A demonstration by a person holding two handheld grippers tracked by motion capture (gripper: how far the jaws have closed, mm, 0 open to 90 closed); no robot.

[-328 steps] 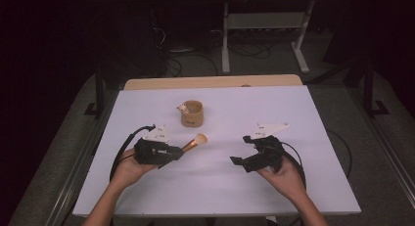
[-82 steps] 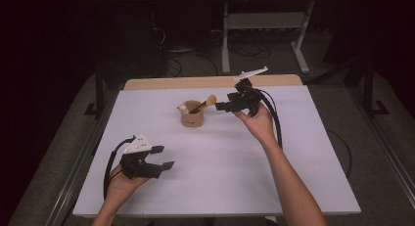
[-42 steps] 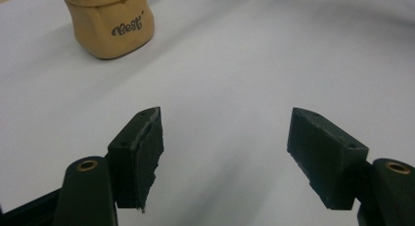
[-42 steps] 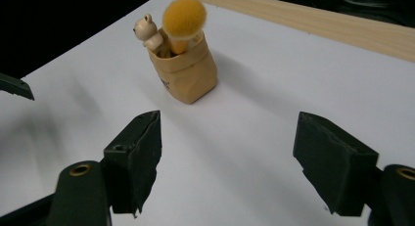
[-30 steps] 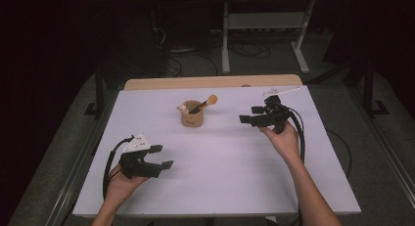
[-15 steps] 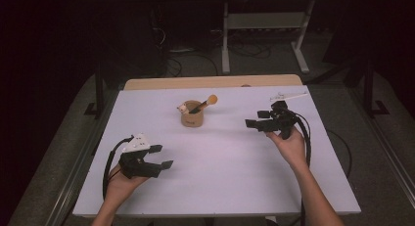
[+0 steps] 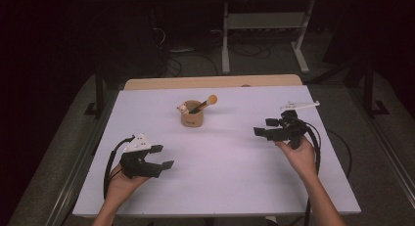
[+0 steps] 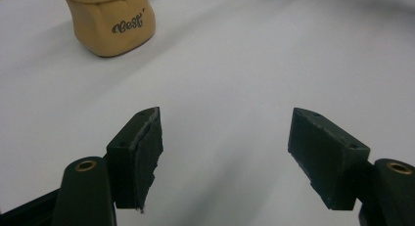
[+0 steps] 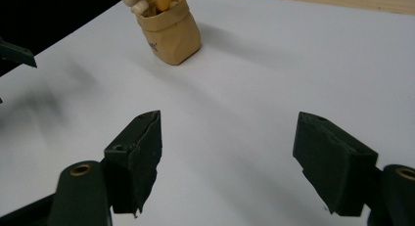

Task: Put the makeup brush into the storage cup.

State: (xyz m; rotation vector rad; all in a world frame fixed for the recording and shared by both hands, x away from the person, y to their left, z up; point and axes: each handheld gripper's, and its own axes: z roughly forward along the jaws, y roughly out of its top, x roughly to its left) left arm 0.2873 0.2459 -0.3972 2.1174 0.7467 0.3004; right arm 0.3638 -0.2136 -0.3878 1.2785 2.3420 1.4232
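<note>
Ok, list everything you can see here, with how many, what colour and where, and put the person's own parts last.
Table: one, white top with a wooden strip along the far edge, centre of the high view.
Holder: one, tan, pouch-shaped with dark lettering, far middle of the table, a small pale figure on its rim.
Brush: one, dark handle with an orange tip, standing tilted in the holder.
Metal frame: one, pale grey, on the floor beyond the table.
Left tool: one, black, near left of the table, jaws open and empty.
Right tool: one, black, right side, jaws open and empty.
Hands: two, one on each tool.
</note>
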